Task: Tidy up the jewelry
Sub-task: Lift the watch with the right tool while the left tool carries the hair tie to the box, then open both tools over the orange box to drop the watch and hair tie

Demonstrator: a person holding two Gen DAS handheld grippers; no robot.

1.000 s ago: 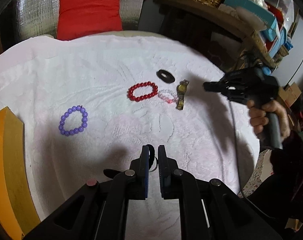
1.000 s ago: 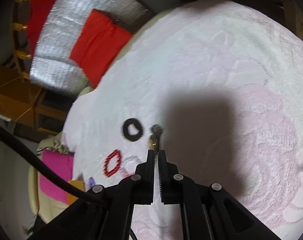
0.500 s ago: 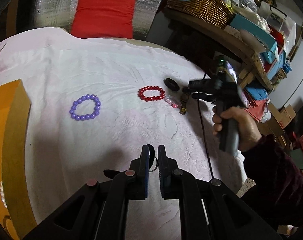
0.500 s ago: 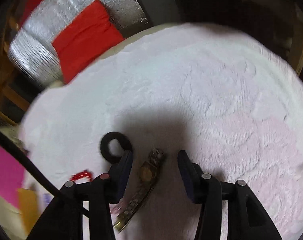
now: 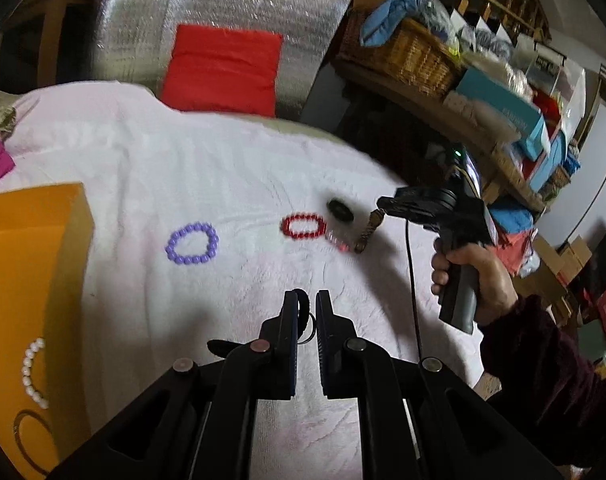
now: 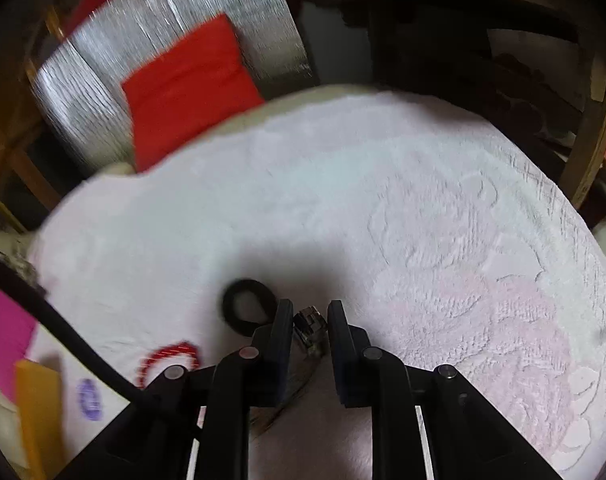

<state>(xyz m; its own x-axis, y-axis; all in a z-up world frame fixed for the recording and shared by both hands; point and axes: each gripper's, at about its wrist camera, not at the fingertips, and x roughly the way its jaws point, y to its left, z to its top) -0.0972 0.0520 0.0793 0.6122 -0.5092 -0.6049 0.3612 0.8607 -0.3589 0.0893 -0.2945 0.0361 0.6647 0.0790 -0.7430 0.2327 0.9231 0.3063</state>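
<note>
The left gripper (image 5: 306,312), low centre, is clenched on a small dark ring-like trinket (image 5: 303,314), presumably bound for the orange box (image 5: 35,264) at left. The right gripper (image 6: 310,322) is closing around the metal-link wristwatch (image 6: 309,326), lifting one end while its strap trails toward the pale textured cloth (image 6: 423,220).

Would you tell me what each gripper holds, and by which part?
Left gripper: a small dark ring, pinched edgewise. Right gripper, jaws closing: the watch, by its band's end.
</note>
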